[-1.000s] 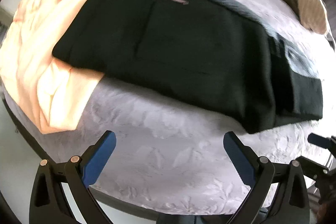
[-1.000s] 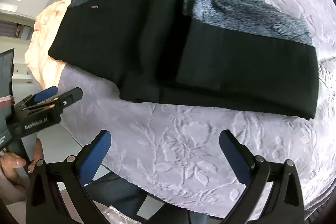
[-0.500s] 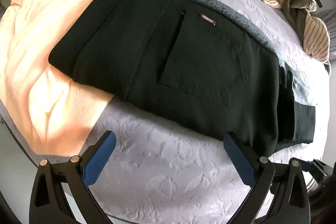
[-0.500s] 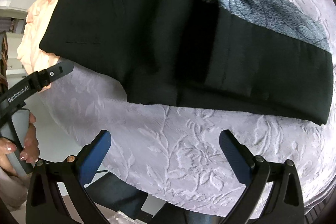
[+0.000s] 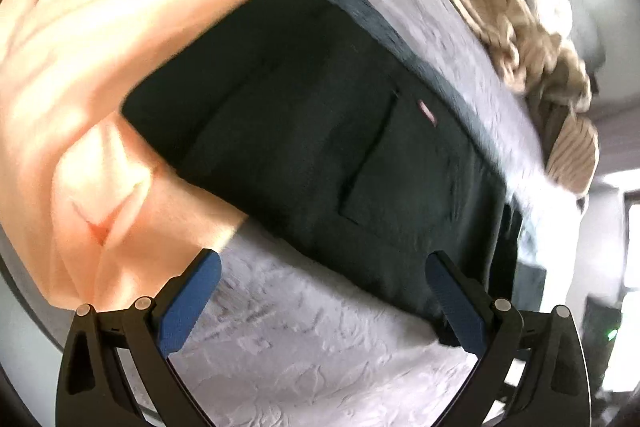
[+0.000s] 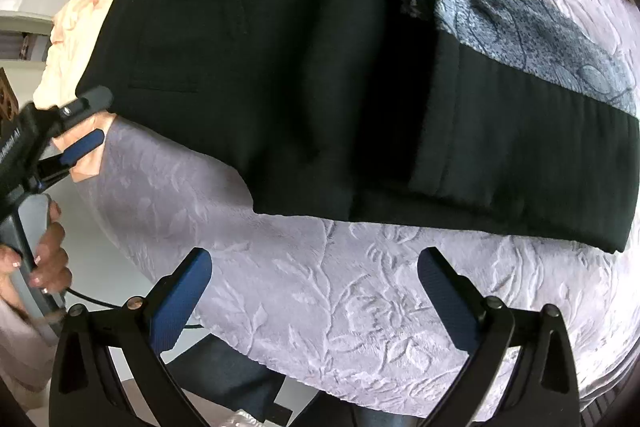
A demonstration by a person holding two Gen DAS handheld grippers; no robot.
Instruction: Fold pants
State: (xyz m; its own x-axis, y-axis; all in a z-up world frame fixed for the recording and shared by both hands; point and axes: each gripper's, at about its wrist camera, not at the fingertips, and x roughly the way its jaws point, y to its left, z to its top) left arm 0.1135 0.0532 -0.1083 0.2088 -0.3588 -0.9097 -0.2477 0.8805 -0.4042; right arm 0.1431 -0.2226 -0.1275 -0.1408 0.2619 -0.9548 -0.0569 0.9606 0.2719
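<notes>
On a bed spread with a pale embossed cover (image 6: 320, 291), a pair of black pants (image 6: 304, 87) lies folded lengthwise into a long band, its patterned grey lining (image 6: 520, 27) showing along the far edge and one end doubled back over the middle. At the left end, the pants overlap a peach cloth (image 5: 100, 59), while a striped beige garment (image 5: 500, 15) is bunched near the far side of the bed. Both tools hover over the near edge with fingers spread wide, holding nothing: the left gripper (image 5: 324, 287) near the peach cloth and the pants' corner, the right gripper (image 6: 316, 283) above bare cover just short of the pants' hem.
</notes>
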